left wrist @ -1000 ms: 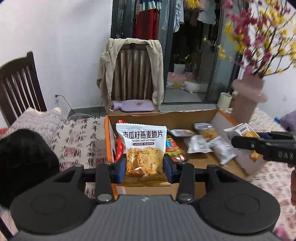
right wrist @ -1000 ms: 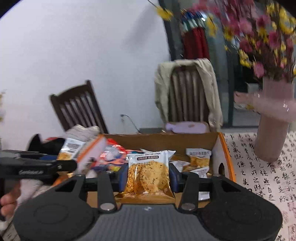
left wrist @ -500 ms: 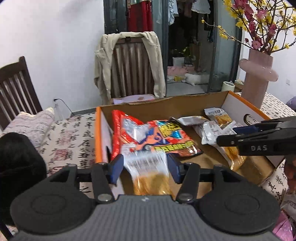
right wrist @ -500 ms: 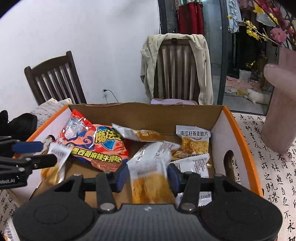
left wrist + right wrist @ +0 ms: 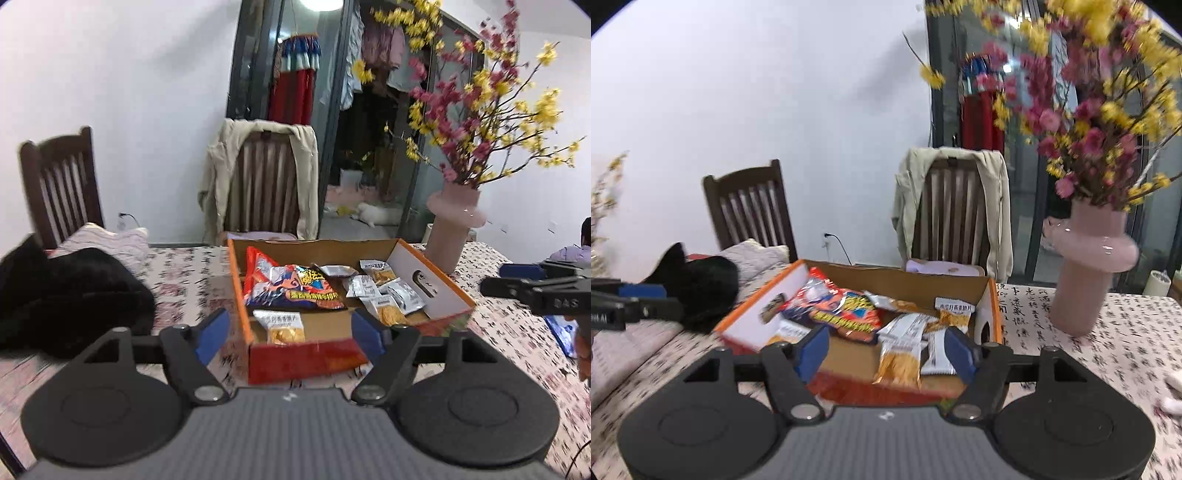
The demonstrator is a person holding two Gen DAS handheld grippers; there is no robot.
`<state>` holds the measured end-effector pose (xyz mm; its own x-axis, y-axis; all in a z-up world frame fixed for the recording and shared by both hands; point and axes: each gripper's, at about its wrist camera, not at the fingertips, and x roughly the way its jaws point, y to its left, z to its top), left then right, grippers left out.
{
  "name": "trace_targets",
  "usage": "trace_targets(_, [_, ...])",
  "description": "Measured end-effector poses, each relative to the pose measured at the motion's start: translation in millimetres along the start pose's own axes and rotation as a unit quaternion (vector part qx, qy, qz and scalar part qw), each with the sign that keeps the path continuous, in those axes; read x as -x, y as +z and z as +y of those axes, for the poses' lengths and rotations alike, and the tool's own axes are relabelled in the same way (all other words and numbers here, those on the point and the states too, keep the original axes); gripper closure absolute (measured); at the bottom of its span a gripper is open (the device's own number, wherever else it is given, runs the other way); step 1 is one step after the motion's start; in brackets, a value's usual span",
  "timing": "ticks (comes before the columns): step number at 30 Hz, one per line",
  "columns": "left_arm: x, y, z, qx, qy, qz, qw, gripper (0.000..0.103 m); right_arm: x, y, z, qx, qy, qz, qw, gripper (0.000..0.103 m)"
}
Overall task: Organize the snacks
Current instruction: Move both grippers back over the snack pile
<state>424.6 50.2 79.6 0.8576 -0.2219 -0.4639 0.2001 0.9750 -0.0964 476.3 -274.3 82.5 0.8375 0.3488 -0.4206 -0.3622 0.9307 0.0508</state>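
Observation:
An orange cardboard box (image 5: 436,291) (image 5: 991,306) on the patterned tablecloth holds a big red chip bag (image 5: 291,288) (image 5: 842,306) and several small oat-crisp packets. My left gripper (image 5: 290,334) hovers just short of the box's near end, its jaws opening; one packet (image 5: 282,326) lies in the box beyond them, untouched. My right gripper (image 5: 886,349) is back from the box's other near corner, jaws opening too. A packet (image 5: 897,363) rests inside against the near wall, free of the pads. Each gripper shows at the edge of the other's view: the right gripper (image 5: 493,278), the left gripper (image 5: 672,300).
A pink vase (image 5: 452,236) (image 5: 1086,273) with flowering branches stands just right of the box. A black garment (image 5: 74,295) (image 5: 698,284) lies at the table's left. Two wooden chairs stand behind, one draped with a jacket (image 5: 258,177). A person (image 5: 576,251) sits far right.
Both grippers let go of their oat-crisp packets, which now lie in the box. Both have pulled back and up from the box, and their jaws stand wider.

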Motion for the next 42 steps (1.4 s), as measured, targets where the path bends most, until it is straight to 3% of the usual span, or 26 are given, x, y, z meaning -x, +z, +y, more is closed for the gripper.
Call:
trace_targets(7, [88, -36, -15, 0.016, 0.024, -0.022, 0.9994, 0.019, 82, -43, 34, 0.026, 0.003, -0.028, 0.999, 0.015])
trace_targets(19, [196, -135, -43, 0.061, 0.053, -0.012, 0.9967, 0.011, 188, -133, 92, 0.045, 0.006, -0.042, 0.998, 0.010])
trace_targets(32, [241, -217, -55, 0.075, 0.060, 0.040, 0.9946, 0.010, 247, -240, 113, 0.015, -0.008, 0.005, 1.000, 0.010])
trace_targets(42, [247, -229, -67, 0.069, 0.052, 0.048, 0.9951, 0.010, 262, -256, 115, 0.003, -0.017, -0.001, 1.000, 0.010])
